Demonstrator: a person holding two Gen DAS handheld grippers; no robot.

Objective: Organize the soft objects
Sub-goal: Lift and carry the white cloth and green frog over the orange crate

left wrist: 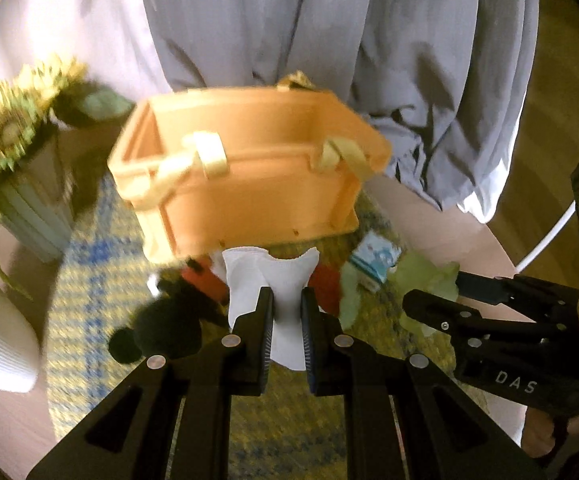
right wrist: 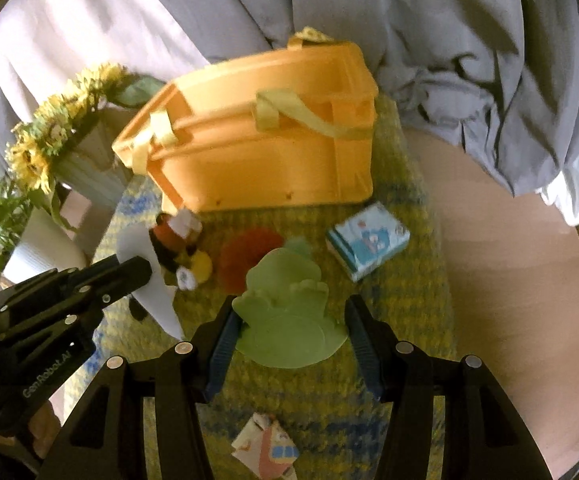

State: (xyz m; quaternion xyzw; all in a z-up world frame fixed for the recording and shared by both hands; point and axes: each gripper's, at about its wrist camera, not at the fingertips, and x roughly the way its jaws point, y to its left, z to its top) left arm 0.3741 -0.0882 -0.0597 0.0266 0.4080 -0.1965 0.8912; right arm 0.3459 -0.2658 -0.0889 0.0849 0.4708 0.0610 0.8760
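below the orange crate [right wrist: 265,152] rim — right gripper [right wrist: 289,336] clamping green plush [right wrist: 289,320].

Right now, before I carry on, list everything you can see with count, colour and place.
Bin: one, orange, yellow straps, back of mat.
Mat: one, yellow and blue, on table.
White cloth: one, pinched in left gripper.
Green soft toy: one, between right gripper's fingers.
Red soft item: one, mid-mat.
Dark plush: one, left of the red item.
Tissue pack: one, blue-white, right of bin.
Small packet: one, pink-white, near edge.
Sunflowers: bunch, yellow, far left.
Left gripper: black, shut.
Right gripper: black.
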